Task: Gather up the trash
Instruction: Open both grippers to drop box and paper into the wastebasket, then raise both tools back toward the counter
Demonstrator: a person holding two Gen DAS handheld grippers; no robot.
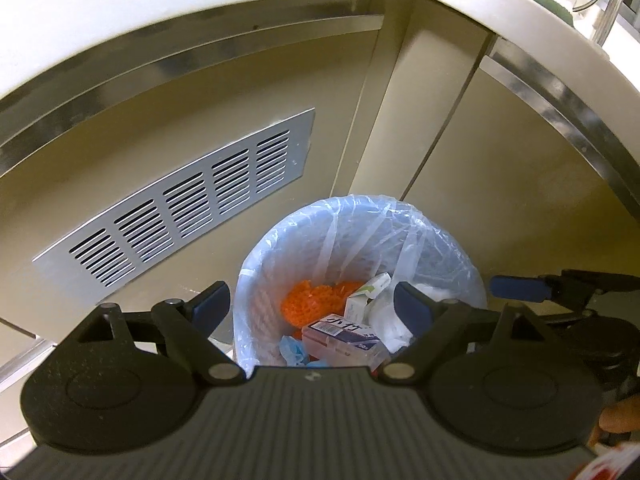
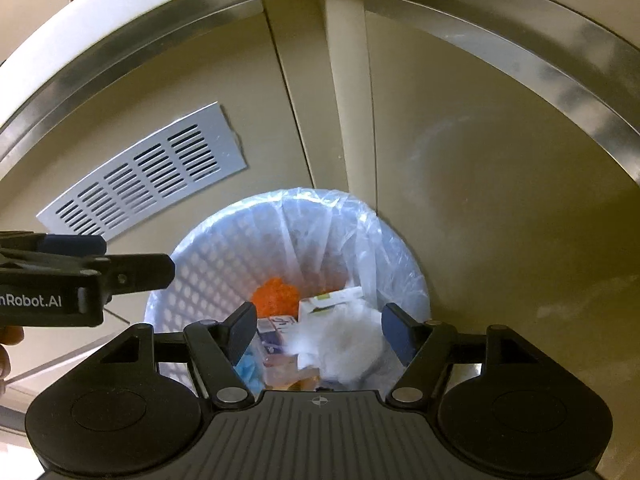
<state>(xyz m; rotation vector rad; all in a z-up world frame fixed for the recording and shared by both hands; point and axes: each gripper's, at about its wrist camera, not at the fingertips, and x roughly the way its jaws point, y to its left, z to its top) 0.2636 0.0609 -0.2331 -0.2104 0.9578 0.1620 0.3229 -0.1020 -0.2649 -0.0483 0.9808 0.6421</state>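
Observation:
A white perforated bin [image 1: 276, 248] [image 2: 200, 248] with a clear plastic liner stands on the floor against beige cabinets. Inside lie orange netting [image 1: 308, 300] [image 2: 274, 296], a printed carton [image 1: 344, 334], a green-and-white box [image 1: 368, 292] [image 2: 332, 298], a blue glove [image 1: 292, 350] [image 2: 246, 368] and white tissue [image 1: 388, 320]. My left gripper [image 1: 312, 304] hangs open over the bin, holding nothing. My right gripper [image 2: 320, 324] is open over the bin too. A blurred white wad [image 2: 344, 344] shows between and below its fingers, and the pads do not touch it. Each gripper's fingers [image 1: 516, 287] [image 2: 136, 272] show in the other's view.
Beige cabinet doors form a corner behind the bin. A silver vent grille [image 1: 180, 208] [image 2: 148, 180] is set in the left door. A white counter edge with a metal strip [image 1: 560, 92] [image 2: 520, 52] overhangs above. A person's fingers [image 1: 618, 426] show at the lower right.

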